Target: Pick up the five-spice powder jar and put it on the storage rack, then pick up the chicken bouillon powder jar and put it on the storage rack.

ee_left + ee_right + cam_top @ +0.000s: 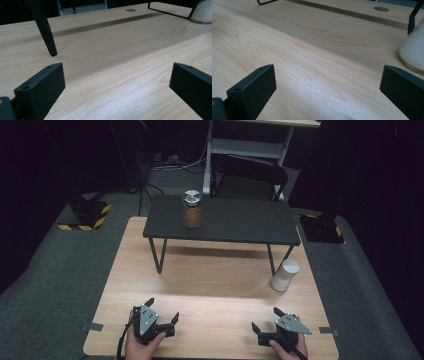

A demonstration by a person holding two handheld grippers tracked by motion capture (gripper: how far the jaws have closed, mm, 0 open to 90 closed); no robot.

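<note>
Both tongs rested low on the tabletop [210, 290], jaws spread wide and holding nothing. The left tongs [162, 312] sat well apart from everything. The white jar [285, 275] stood ahead of the right tongs [265, 319], just off their right jaw, beside a leg of the black shelf [220, 220]. Risk noted: a hurried advance could clip the jar sideways or knock it against that leg. The brown jar [192, 210] on the shelf stood far ahead of the left tongs; a reach might jolt the shelf.
</note>
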